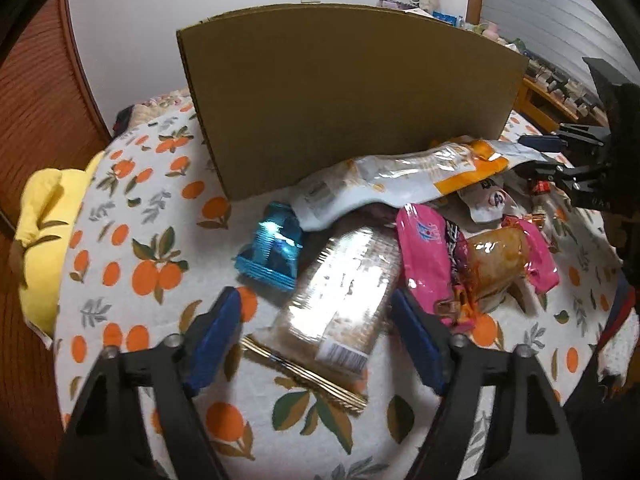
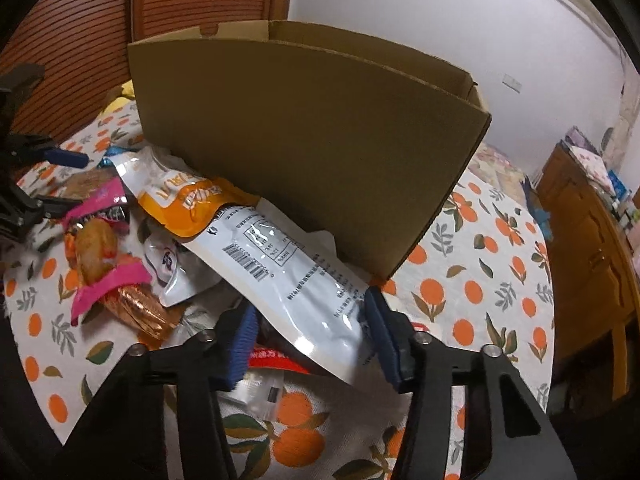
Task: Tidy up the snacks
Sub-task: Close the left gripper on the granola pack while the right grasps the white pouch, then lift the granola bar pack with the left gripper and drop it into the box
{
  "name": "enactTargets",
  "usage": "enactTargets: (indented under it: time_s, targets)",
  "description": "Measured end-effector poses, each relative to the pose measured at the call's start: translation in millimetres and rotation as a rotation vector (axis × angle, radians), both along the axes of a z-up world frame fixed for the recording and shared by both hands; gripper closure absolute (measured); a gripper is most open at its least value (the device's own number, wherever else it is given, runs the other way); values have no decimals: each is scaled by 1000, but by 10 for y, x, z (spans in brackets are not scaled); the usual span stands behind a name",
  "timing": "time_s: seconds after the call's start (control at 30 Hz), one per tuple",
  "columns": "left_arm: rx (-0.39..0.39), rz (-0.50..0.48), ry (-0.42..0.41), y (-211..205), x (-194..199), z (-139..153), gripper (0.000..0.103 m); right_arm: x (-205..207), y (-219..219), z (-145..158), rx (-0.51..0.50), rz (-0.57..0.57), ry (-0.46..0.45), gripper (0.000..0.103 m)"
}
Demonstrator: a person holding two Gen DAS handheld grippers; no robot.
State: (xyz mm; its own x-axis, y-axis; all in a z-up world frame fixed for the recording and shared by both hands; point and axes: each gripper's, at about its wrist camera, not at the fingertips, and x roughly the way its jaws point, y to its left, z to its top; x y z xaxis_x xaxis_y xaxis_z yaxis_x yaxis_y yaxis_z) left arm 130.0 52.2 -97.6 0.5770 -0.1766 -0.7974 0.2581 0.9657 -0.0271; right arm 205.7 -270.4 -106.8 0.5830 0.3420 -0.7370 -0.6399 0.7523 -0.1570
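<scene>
Pick-up step. Left gripper (image 1: pixel 316 312) jaws released, straddling the clear cracker pack (image 1: pixel 340 300). Right gripper (image 2: pixel 310 334) jaws touching the white-and-orange pouch (image 2: pixel 280 264) edges; grip uncertain. Next: clamp, lift into the cardboard box (image 2: pixel 304 140) beyond both jaws.

A box (image 1: pixel 352 100) stands at the far side of the cloth (image 1: pixel 132 248). Snack packs lie heaped before it: a long pouch (image 2: pixel 288 264) against its near wall, a cracker pack (image 1: pixel 340 292) nearer, a wafer pack (image 1: pixel 272 252) to its left.

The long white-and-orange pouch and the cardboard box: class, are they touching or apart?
Touching. In the right wrist view the white-and-orange pouch leans against the front wall of the cardboard box, with no gap showing.
</scene>
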Motion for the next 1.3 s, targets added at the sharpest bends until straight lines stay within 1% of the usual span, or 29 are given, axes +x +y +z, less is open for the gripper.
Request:
enactTargets:
  time_s: [0.03,0.07,0.1,0.17,0.23,0.27,0.37,0.5,0.57,0.63,0.7,0.87,0.93,1.0,1.07,1.17,1.3]
  targets:
    - [-9,-3,-1,8,-16,-3,36,0,-7,16,5,2,-1,59]
    - [-13,-3,-6,10,-31,-2,40,-2,-10,29,7,6,-1,61]
    - [-17,-5,-8,13,-44,-5,47,-9,-14,38,8,12,-4,62]
    - [-31,-7,-11,30,-81,-2,50,-34,-14,50,1,24,-12,64]
    - [-39,-12,-14,37,-115,5,58,-64,-12,69,-7,35,-20,66]
    - [-42,-13,-16,41,-135,11,59,-81,-15,84,-10,42,-20,67]
    - [-36,-8,-17,37,-174,19,58,-123,-36,112,-11,53,-22,71]
    - [-39,-8,-11,28,-152,-1,54,-133,-46,103,-19,57,-19,71]
    - [-40,-6,-14,9,-120,-8,54,-121,-36,101,-22,56,-18,71]
    - [-43,-6,-17,3,-107,-12,57,-94,-13,90,-24,48,-16,70]
    - [-50,-9,-17,2,-117,-8,60,-55,24,64,-28,43,-8,67]
    - [-60,-4,-21,16,-180,-1,61,29,156,-4,-43,58,7,61]
    - [-66,1,-22,30,-203,1,61,39,177,-18,-48,62,10,61]
    - [-76,8,-24,53,-227,0,61,38,163,-11,-43,69,20,63]
    - [-81,19,-30,82,-240,5,61,13,146,-3,-52,87,33,67]
    - [-98,34,-38,110,-275,10,61,-46,122,10,-73,103,34,70]
    - [-109,45,-50,124,-329,39,61,-117,64,47,-87,99,17,72]
